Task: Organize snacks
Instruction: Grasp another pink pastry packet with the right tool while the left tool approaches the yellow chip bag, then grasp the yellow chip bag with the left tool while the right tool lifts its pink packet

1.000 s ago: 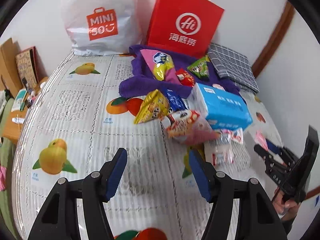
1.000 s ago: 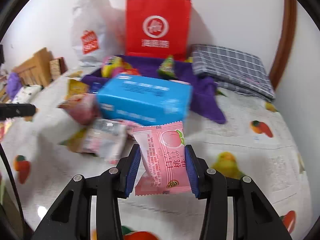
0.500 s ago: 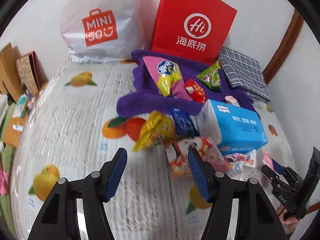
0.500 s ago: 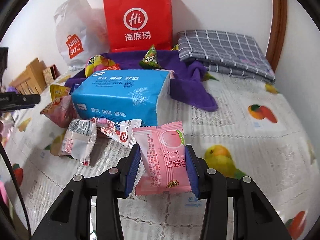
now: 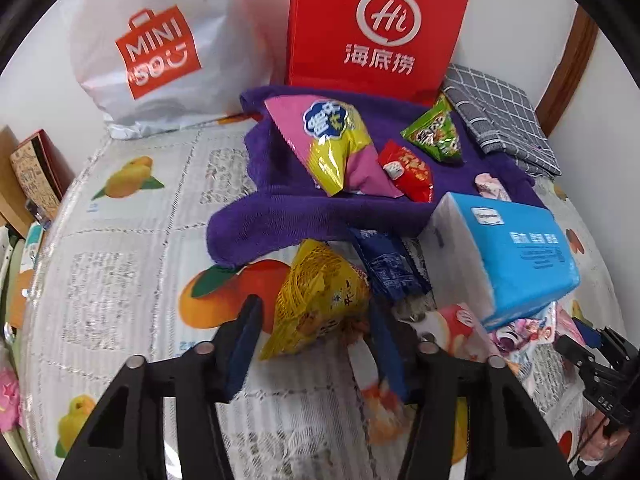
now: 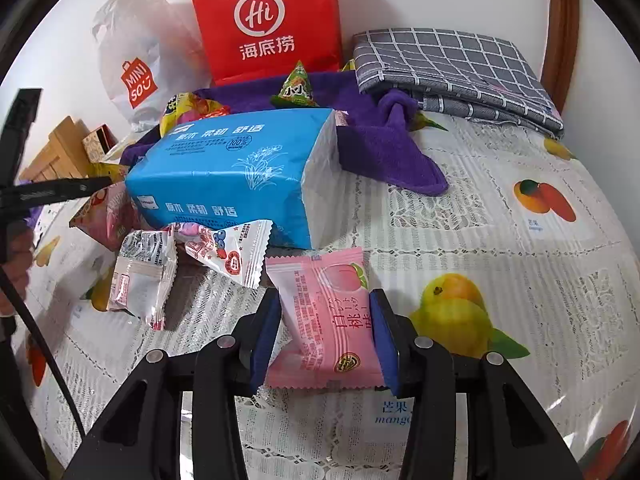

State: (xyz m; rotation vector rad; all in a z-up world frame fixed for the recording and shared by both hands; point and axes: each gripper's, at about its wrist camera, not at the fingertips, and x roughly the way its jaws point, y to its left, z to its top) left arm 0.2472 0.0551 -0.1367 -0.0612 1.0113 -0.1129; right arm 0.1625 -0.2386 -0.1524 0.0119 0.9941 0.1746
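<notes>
Reading "MINISO" on white bag, "Hi" red bag.

Left gripper fingers just closing; right gripper fingers clamped.

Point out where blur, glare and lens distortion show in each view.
Left wrist view: fisheye bends the tablecloth edge; the pink snack behind the left claw is smeared, while the red bag stays crisp. Right wrist view: sharp overall, the pink peach packet print readable; glare streaks the glossy tablecloth at lower right.
</notes>
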